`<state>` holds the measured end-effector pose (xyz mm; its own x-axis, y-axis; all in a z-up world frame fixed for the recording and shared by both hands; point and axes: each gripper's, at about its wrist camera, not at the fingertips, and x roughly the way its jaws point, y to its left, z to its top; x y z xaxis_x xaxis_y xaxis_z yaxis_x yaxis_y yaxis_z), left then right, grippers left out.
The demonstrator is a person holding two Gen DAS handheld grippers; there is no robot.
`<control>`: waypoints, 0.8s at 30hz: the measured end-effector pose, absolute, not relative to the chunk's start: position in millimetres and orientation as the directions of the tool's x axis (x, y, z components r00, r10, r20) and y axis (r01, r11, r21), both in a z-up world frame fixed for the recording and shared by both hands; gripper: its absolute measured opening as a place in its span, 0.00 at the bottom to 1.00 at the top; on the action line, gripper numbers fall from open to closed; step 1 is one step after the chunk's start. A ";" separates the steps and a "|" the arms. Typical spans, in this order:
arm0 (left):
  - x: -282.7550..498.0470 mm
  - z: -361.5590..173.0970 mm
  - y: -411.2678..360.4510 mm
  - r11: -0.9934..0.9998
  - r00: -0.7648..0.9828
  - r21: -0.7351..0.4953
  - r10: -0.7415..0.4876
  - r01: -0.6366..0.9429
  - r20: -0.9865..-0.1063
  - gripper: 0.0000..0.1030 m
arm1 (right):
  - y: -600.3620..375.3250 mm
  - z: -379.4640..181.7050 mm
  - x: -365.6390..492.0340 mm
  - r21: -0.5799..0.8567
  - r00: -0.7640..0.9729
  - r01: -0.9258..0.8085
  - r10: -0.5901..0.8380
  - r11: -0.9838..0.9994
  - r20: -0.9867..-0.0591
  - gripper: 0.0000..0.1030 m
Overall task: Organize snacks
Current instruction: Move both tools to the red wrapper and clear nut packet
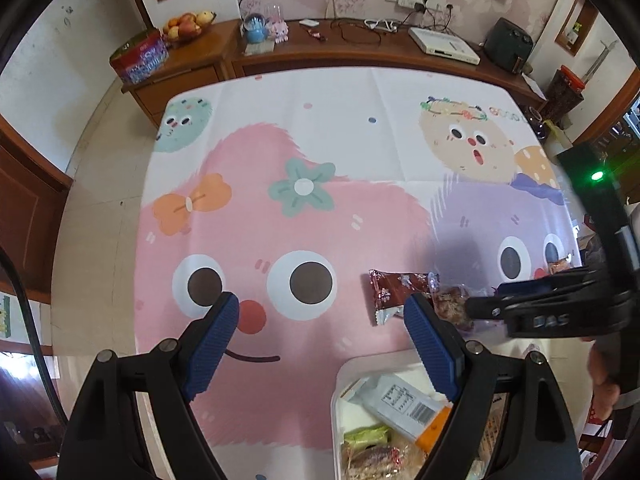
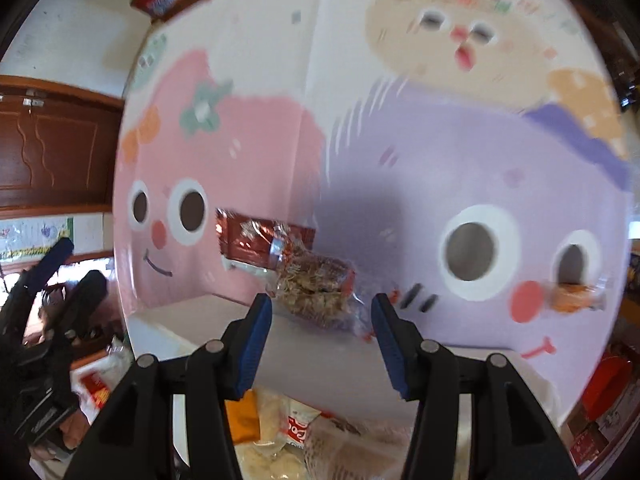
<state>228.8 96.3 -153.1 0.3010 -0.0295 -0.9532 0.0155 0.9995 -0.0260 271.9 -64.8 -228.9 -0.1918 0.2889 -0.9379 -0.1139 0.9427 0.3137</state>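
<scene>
Lying at the centre of the right wrist view: clear-wrapped brown snack (image 2: 316, 284), resting on the cartoon cloth of the desk (image 2: 400, 152), overlapping the dark red packet (image 2: 256, 236) just up-left of it. Hovering right below it, right gripper (image 2: 322, 344), jaws opening, nothing pinched, snack sitting beyond the blue tips. Showing at the lower edge, white bin (image 2: 304, 344) holding packets. Sitting far right on the cloth, small orange snack (image 2: 576, 298), blurred. Over in the left wrist view, left gripper (image 1: 320, 340) hanging with jaws spread wide and empty above the pink face, bin at lower right, wooden sideboard (image 1: 360, 52) running along the top.
</scene>
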 end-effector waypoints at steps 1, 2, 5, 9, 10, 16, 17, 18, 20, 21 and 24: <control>230.4 -156.4 96.1 1.000 0.296 -0.024 -0.027 0.014 -0.955 0.81 | -63.3 -235.5 271.8 0.311 -0.208 -0.111 0.284 0.944 -0.936 0.51; 231.9 -159.9 96.5 1.000 0.289 -0.024 -0.026 0.011 -0.957 0.81 | -61.2 -243.4 272.8 0.309 -0.225 -0.113 0.278 0.944 -0.934 0.51; 234.5 -167.2 99.7 1.000 0.275 -0.028 -0.027 -0.001 -0.961 0.81 | -56.0 -252.2 272.6 0.312 -0.247 -0.135 0.273 0.940 -0.930 0.53; 237.0 -174.1 106.8 0.998 0.256 -0.046 -0.037 -0.031 -0.966 0.81 | -41.6 -255.2 271.7 0.278 -0.255 -0.229 0.219 0.933 -0.942 0.58; 237.8 -174.7 108.3 0.998 0.254 -0.051 -0.040 -0.036 -0.966 0.81 | -37.8 -255.9 270.4 0.271 -0.259 -0.246 0.207 0.930 -0.943 0.59; 242.8 -177.2 111.7 0.997 0.250 -0.060 -0.045 -0.053 -0.967 0.81 | -29.1 -261.1 269.0 0.221 -0.263 -0.264 0.150 0.939 -0.953 0.68; 244.2 -178.4 111.5 0.997 0.248 -0.061 -0.045 -0.055 -0.968 0.81 | -28.8 -261.9 268.8 0.212 -0.263 -0.262 0.142 0.941 -0.954 0.72; 245.2 -179.4 111.3 0.996 0.245 -0.061 -0.045 -0.058 -0.968 0.81 | -27.2 -263.7 269.2 0.199 -0.262 -0.260 0.129 0.945 -0.956 0.73; 247.4 -181.6 112.0 0.996 0.239 -0.065 -0.049 -0.062 -0.970 0.81 | -27.5 -267.1 269.2 0.187 -0.266 -0.240 0.120 0.953 -0.956 0.76; 248.7 -183.2 111.5 0.996 0.234 -0.069 -0.053 -0.064 -0.971 0.81 | -27.3 -269.2 268.4 0.185 -0.269 -0.232 0.120 0.955 -0.955 0.76; 252.0 -187.0 108.8 0.995 0.222 -0.078 -0.062 -0.061 -0.973 0.81 | -27.2 -269.3 266.9 0.187 -0.271 -0.217 0.125 0.958 -0.954 0.76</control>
<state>252.0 108.8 -187.0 0.2224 -0.0622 -0.9730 -0.0611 0.9951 -0.0776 266.9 -27.2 -269.3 -0.2709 0.1253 -0.9544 -0.2171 0.9580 0.1874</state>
